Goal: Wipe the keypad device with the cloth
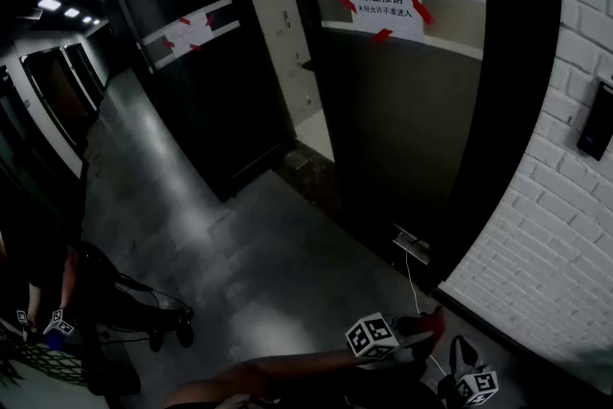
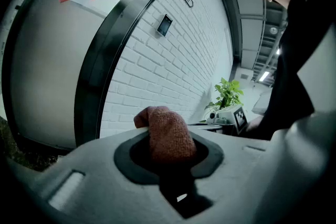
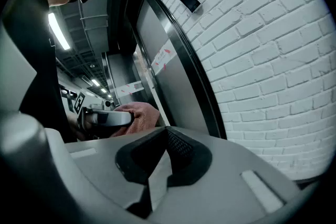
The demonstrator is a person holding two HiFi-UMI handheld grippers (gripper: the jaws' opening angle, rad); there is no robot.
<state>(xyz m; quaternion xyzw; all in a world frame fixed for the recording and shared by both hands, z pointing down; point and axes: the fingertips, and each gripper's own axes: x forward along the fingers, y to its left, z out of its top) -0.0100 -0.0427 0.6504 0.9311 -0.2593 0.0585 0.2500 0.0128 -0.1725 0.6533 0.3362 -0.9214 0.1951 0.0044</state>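
The keypad device (image 1: 596, 120) is a small dark panel high on the white brick wall (image 1: 536, 235), also seen in the left gripper view (image 2: 164, 24) and the right gripper view (image 3: 189, 1). It is far above both grippers. My left gripper (image 1: 426, 332) (image 2: 169, 157) is shut on a reddish-brown cloth (image 2: 165, 126) (image 1: 433, 323), which sticks up out of its jaws. The right gripper (image 1: 463, 361) (image 3: 167, 136) is just beside it, low at the bottom of the head view, jaws together with nothing in them. From the right gripper view the cloth (image 3: 137, 114) shows behind the left gripper's body.
A dark glass door (image 1: 402, 129) with a taped notice (image 1: 385, 5) stands left of the brick wall, in a black frame (image 1: 512, 91). A metal fitting (image 1: 412, 247) sits at the door's foot. Another person (image 1: 57, 321) is at the lower left. A potted plant (image 2: 228, 94) stands behind.
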